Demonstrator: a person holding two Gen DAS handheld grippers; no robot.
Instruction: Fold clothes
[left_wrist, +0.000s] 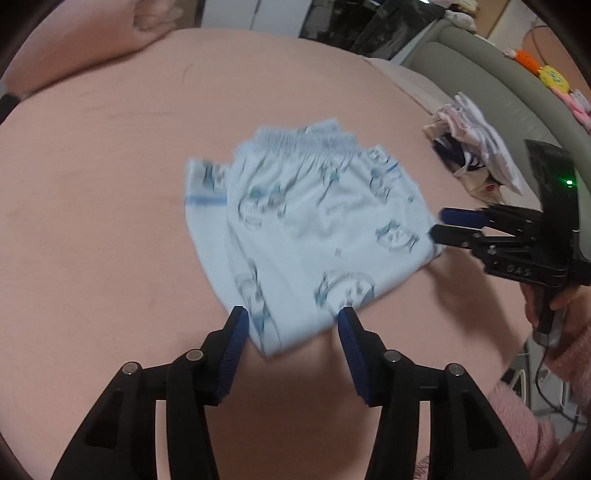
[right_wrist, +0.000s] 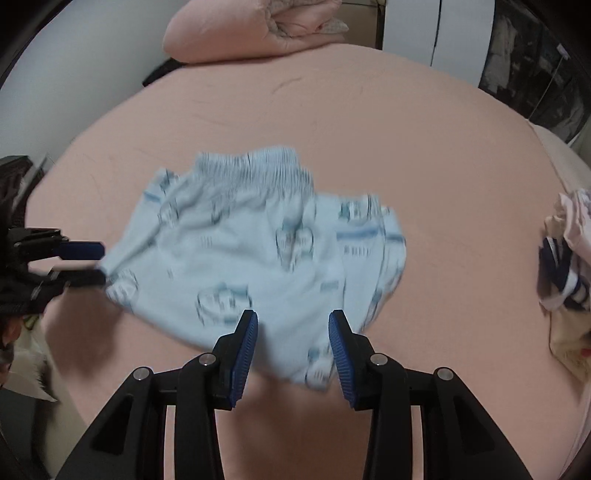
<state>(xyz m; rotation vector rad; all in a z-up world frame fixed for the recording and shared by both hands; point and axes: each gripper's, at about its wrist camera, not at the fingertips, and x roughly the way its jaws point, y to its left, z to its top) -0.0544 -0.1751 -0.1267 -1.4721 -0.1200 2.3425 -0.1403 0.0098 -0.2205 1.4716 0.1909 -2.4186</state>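
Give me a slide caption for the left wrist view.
Left gripper open over the near edge of light blue printed shorts on a pink bed, right gripper at their side.

A bedroom: pink bed (right_wrist: 369, 122), folded duvet (right_wrist: 255, 29), wardrobe (right_wrist: 410, 26).

Motion blur and cropped edges

Pale blue printed cotton shorts (left_wrist: 314, 229) smeared, print unreadable; heap of mixed clothes (right_wrist: 567, 273) cut by right edge; pink-sleeved hand (left_wrist: 554, 314) partly cropped.
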